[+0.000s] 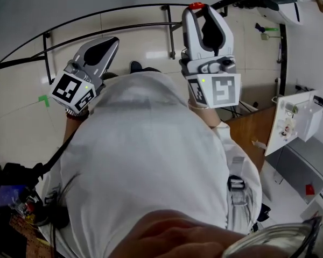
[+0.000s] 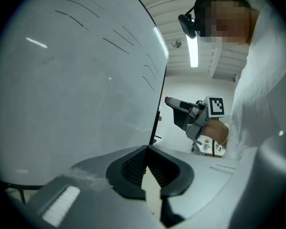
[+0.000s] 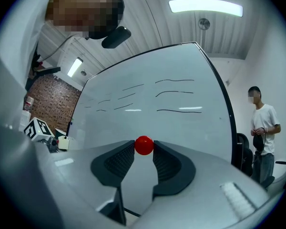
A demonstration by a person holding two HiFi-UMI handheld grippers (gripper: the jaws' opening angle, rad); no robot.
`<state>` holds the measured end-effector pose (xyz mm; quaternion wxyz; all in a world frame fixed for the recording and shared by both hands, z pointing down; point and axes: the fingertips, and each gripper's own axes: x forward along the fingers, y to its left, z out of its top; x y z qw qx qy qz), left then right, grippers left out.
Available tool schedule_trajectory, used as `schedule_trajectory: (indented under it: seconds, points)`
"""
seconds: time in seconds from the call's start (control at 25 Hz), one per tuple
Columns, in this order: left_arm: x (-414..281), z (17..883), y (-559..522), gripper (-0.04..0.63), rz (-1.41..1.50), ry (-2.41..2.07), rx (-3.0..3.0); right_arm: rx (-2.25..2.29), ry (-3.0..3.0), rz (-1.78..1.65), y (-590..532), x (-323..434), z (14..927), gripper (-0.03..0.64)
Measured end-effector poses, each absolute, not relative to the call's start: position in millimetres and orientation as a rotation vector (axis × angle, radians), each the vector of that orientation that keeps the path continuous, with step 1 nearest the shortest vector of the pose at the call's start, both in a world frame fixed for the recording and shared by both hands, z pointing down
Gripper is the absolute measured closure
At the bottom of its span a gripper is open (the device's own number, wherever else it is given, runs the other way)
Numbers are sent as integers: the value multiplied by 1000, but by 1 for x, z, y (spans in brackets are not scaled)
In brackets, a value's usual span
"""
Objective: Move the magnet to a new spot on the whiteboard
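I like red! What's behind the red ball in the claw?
The whiteboard, with thin dark lines, is behind the red magnet in the right gripper. The magnet hides whether they touch.

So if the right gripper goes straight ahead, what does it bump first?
Most likely the whiteboard. The right gripper pinches the red magnet at its tips, so the magnet would touch the board first. I cannot tell how near the board is.

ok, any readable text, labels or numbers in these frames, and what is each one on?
No readable text in any view.
Whiteboard: wavy pen strokes only, no letters.
Marker cubes: black-and-white square patterns, no characters.
White box at the head view's right: any print too small to read.
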<state>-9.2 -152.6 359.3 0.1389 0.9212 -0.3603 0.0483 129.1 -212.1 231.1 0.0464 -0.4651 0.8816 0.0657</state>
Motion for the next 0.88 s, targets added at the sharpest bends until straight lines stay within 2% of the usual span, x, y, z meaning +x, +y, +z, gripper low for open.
schedule_trajectory:
  seconds: [0.64,0.88]
  points:
    - [-33,363,-229,594,258,-945,2707,-1471,2673,212,-285,94,223,491]
    - [-26,351,-245,594,244,-724,2852,-1571,2613,278,-303,86,217,491]
